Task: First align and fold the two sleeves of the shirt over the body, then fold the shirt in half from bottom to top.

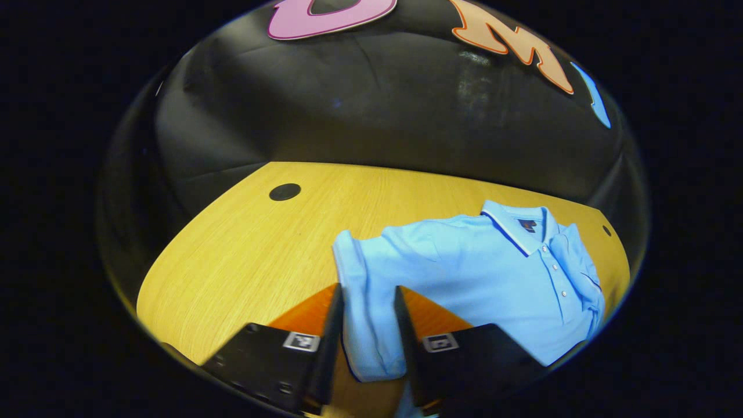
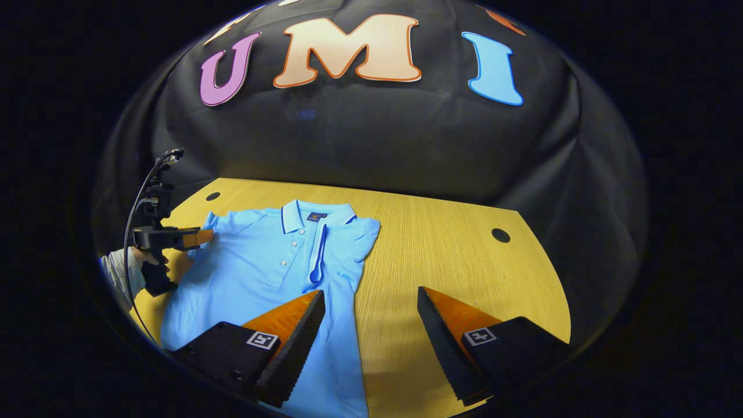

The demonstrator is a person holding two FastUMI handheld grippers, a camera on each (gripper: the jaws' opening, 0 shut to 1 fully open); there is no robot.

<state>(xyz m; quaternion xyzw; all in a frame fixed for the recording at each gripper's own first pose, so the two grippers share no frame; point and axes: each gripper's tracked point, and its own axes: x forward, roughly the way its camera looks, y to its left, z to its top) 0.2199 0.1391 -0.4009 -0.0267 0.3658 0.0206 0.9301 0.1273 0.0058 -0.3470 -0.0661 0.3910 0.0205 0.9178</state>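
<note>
One light-blue polo shirt (image 2: 261, 261) lies flat on the wooden table (image 2: 453, 255), collar toward the booth's black cloth wall (image 2: 371, 145), buttons facing up. In the right gripper view its right-hand sleeve (image 2: 348, 244) is already folded in over the body; the other sleeve (image 1: 363, 302) lies out at the side. In the left gripper view that sleeve runs up between the left gripper (image 1: 367, 299) fingers, which stand narrowly apart on either side of the cloth; whether they press on it I cannot tell. The same gripper shows far off in the right gripper view, at the shirt's shoulder, held by a hand (image 2: 145, 258) with a pale sleeve cuff (image 2: 119, 273) and a cable (image 2: 136, 215) looping above it. The right gripper (image 2: 371, 302) hangs wide open over the shirt's edge and bare table, holding nothing. Two round dark holes (image 2: 501, 235) mark the tabletop's far corners in the right gripper view.
</note>
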